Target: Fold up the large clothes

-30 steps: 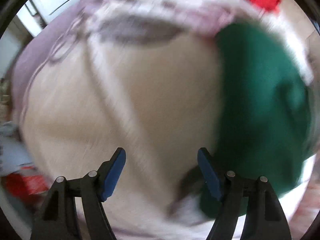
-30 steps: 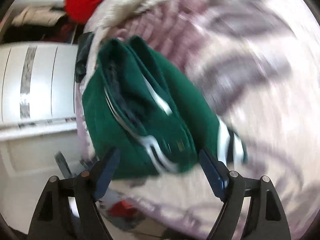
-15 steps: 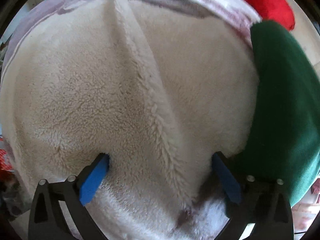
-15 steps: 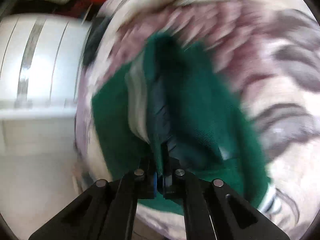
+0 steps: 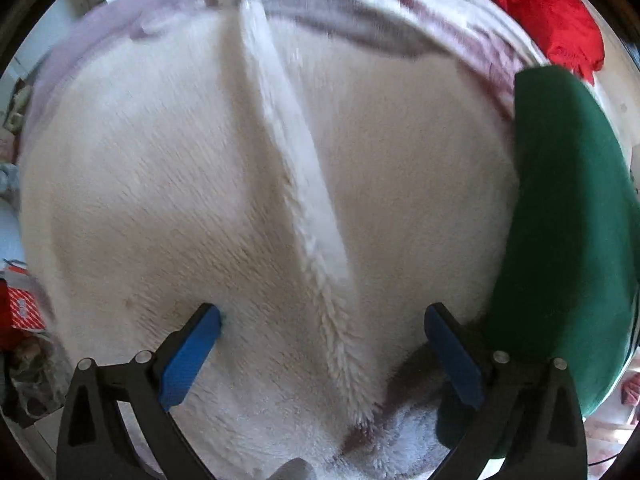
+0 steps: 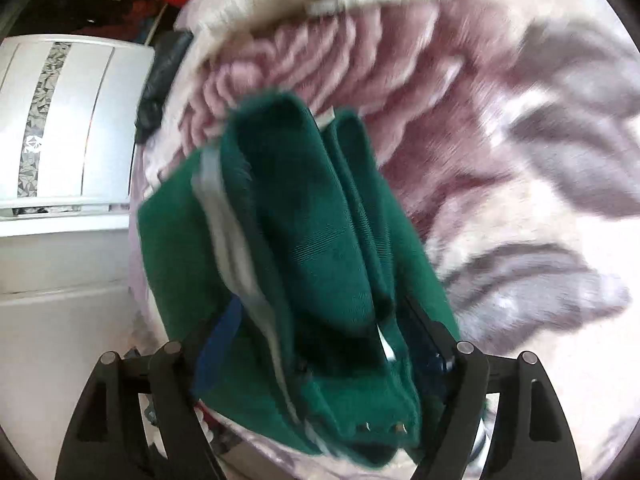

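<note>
Spread under everything is a plush pink-and-grey patterned blanket (image 6: pixel 500 128), the landmark here. Nearest, the right gripper (image 6: pixel 320 344) has its jaws opening around a bunched fold of the dark green knit garment with white stripes (image 6: pixel 304 220), which lies heaped on that blanket. The left gripper (image 5: pixel 320 344) hovers with jaws wide apart, nothing between them, over a cream fleece garment (image 5: pixel 200 180) covering the blanket beside the green one. Both look soft, limp and bulky; hems or shoulder seams seem the best holds. Beyond the blanket's far edge sits a red cloth (image 5: pixel 540 12).
</note>
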`<move>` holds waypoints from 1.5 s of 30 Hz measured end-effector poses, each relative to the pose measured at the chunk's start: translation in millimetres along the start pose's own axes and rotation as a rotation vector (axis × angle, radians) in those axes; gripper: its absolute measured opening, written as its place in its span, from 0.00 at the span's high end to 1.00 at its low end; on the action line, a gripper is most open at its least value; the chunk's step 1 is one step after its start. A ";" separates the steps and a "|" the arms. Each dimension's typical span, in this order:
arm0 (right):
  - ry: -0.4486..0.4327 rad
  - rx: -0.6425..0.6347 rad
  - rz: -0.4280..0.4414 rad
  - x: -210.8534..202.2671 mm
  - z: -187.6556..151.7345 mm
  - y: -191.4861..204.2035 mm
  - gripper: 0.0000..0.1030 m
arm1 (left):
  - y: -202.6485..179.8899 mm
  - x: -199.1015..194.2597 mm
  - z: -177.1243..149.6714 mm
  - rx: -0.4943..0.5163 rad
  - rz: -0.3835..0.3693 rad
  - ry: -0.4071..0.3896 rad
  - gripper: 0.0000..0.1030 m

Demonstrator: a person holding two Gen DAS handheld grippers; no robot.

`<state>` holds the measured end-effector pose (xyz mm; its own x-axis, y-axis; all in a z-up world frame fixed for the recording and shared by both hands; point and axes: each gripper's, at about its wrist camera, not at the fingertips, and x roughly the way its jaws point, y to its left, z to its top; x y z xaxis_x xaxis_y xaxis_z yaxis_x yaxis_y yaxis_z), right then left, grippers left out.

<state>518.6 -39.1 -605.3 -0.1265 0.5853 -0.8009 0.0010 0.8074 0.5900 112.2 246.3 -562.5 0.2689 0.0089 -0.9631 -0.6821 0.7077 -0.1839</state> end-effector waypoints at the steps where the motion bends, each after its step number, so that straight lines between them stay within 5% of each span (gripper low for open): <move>1: 0.029 0.011 0.037 12.4 3.0 -0.4 0.21 | -4.2 -5.3 3.8 -0.001 0.010 -0.012 0.00; 2: 0.040 0.018 0.071 21.2 5.7 -0.9 0.32 | -6.1 -13.7 8.6 -0.007 0.016 -0.028 0.00; 3: 0.023 0.013 0.086 21.4 5.1 1.6 0.59 | -7.6 -23.3 15.1 -0.014 0.013 -0.044 0.00; 6: -0.032 0.002 0.136 2.5 -5.5 16.7 0.85 | -21.0 -52.7 32.9 -0.001 0.006 -0.089 0.00; 10: -0.105 0.107 0.210 -58.5 -30.8 26.4 0.89 | -58.9 -73.4 55.9 0.091 -0.056 -0.143 0.00; 15: -0.159 0.223 0.177 -109.1 -32.5 -4.3 0.89 | -128.9 -62.1 78.7 0.231 -0.121 -0.155 0.00; 18: -0.151 0.297 0.080 -103.5 -23.2 -45.3 0.89 | -164.5 -31.9 90.5 0.301 -0.108 -0.144 0.00; 22: -0.098 0.392 -0.024 -41.8 -5.9 -96.4 0.86 | -187.4 21.3 87.1 0.366 -0.049 -0.041 0.00; 25: -0.050 0.408 0.046 -22.3 -4.3 -105.5 0.75 | -176.6 31.9 87.7 0.359 -0.009 -0.021 0.00; 27: -0.033 0.390 0.123 -32.6 -6.7 -108.7 0.50 | -161.7 26.1 86.4 0.312 -0.036 -0.006 0.00; 30: -0.021 0.362 0.167 -52.7 -23.7 -115.0 0.28 | -150.3 29.0 83.9 0.290 -0.022 0.004 0.00; 35: 0.110 0.272 0.160 -35.7 -72.3 -114.8 0.25 | -149.6 27.9 77.6 0.265 -0.017 0.005 0.00; 36: 0.086 0.239 0.150 -36.5 -78.4 -111.1 0.38 | -151.9 26.3 76.7 0.270 -0.005 0.000 0.00; 38: 0.054 0.246 0.153 -35.7 -84.5 -105.3 0.89 | -156.3 20.4 76.4 0.281 0.013 -0.007 0.00; 45: -0.124 0.389 0.201 -114.6 -108.2 -98.6 0.92 | -186.2 -2.6 64.3 0.429 0.032 -0.041 0.00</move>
<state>425.6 -193.8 -560.6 0.0345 0.7188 -0.6943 0.3894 0.6302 0.6717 282.3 159.9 -513.2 0.2851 0.0581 -0.9567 -0.3485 0.9361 -0.0470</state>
